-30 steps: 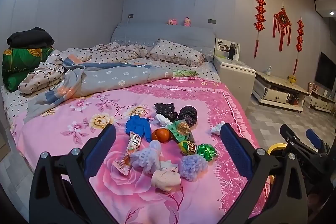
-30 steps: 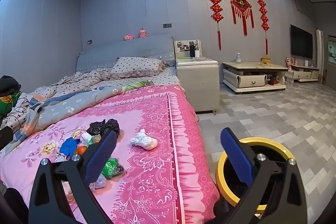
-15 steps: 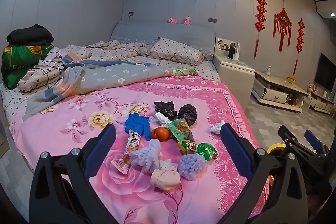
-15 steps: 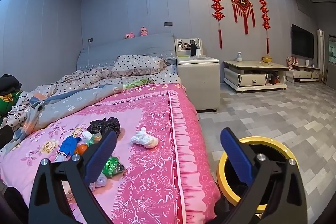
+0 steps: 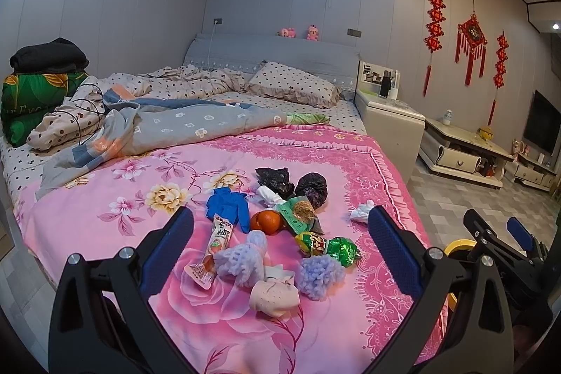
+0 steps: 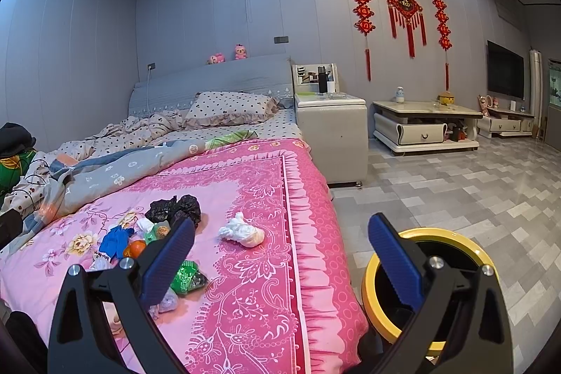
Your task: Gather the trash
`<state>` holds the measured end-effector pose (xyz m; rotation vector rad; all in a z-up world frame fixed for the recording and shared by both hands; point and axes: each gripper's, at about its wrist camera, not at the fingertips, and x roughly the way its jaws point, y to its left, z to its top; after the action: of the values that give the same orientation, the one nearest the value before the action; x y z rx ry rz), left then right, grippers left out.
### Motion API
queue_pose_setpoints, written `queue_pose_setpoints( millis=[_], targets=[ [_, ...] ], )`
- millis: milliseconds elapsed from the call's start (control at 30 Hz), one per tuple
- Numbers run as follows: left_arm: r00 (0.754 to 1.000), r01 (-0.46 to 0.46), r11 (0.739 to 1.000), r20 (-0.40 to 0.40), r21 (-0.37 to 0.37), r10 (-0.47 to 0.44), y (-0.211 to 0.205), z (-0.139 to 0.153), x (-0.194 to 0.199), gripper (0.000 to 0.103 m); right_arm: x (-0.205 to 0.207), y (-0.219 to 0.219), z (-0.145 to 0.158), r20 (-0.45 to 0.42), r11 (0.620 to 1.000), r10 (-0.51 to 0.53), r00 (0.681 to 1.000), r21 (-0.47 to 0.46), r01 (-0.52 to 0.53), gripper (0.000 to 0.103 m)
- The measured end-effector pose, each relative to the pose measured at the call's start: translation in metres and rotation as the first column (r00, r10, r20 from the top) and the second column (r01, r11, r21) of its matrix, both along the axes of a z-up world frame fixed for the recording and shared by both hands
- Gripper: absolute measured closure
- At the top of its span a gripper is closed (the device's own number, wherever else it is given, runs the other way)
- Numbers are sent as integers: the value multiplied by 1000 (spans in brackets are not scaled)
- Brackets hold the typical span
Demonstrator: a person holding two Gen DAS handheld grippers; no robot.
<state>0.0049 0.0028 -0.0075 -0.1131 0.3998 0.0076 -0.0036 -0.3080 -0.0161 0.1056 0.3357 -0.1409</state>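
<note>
Bedroom, grey walls, pink floral bedspread (image 5: 147, 184) on the bed carrying the trash pile near its foot end, toward the right edge. Left gripper (image 5: 280, 247) hovers above the pile, tongs wide apart, nothing held. Right gripper (image 6: 280, 251) also spread apart and empty, aimed between the bed's right edge and the yellow-rimmed bin (image 6: 434, 237) on the floor just beside the bed.

Pile: snack wrapper (image 5: 215, 244), blue glove (image 5: 228, 204), orange (image 5: 268, 221), green foil wrappers (image 5: 342, 249), foam fruit nets (image 5: 317, 272), beige wad (image 5: 275, 297), black bags (image 5: 310, 186). White crumpled tissue (image 6: 242, 233) lies apart, nearer the right edge.

Handling guess: nearly all light, soft, crushable; pinch anywhere on the bulk. Foil and the wrapper are probably slippery, so take a crumpled fold or the sealed end. The orange is round, firmer and may roll; grip across the middle.

Bin interior looks dark; contents cannot be told.
</note>
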Motion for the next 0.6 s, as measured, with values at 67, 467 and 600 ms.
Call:
queue_pose_setpoints(
  millis=[67,467,600],
  targets=[
    [1000,-2,1000,0,0,2,0,0,0,7,1,0,0,-1,1000,0,1000,0,0,7],
    [1000,-1,1000,-2,-3,1,1,-1,1,7,0,1,-1,-2,1000,0,1000,-1,0,7],
    [1000,0,1000,-2,-4,0,0,-2,0,7,3,0,-2,-2,1000,0,1000,-1,0,7]
  ],
)
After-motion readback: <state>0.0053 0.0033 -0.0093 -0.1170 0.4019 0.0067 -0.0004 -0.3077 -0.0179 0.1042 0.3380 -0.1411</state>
